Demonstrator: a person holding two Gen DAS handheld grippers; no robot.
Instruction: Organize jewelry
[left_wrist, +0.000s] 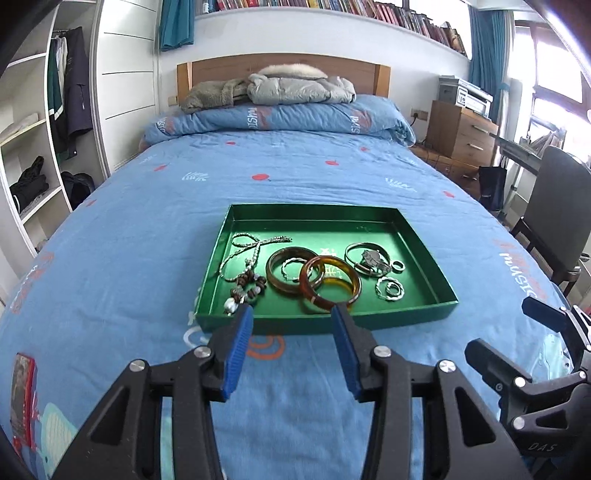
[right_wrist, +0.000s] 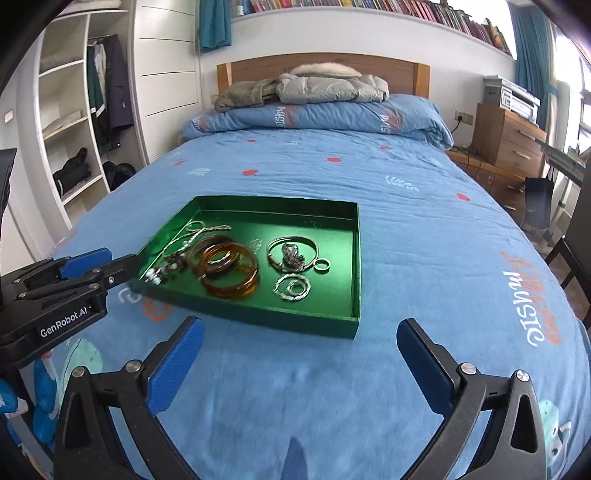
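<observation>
A green tray (left_wrist: 424, 275) lies on the blue bedspread; it also shows in the right wrist view (right_wrist: 351, 258). In it lie two amber bangles (left_wrist: 330, 282), a silver chain necklace (left_wrist: 251, 243), a brown bead piece (left_wrist: 249, 286), a silver bangle with a charm (left_wrist: 369, 258) and small silver rings (left_wrist: 389, 288). My left gripper (left_wrist: 293, 321) is open and empty, just before the tray's near wall. My right gripper (right_wrist: 299, 336) is wide open and empty, above the bedspread in front of the tray's near right corner. The left gripper shows at the left of the right wrist view (right_wrist: 99, 262).
The bed (right_wrist: 424, 229) runs back to a folded quilt (left_wrist: 280, 116) and jackets (left_wrist: 295, 86) at the headboard. A wardrobe (left_wrist: 40, 129) stands left. A wooden dresser (left_wrist: 461, 129) and a dark chair (left_wrist: 550, 206) stand right. A red card (left_wrist: 23, 397) lies at the bed's near left.
</observation>
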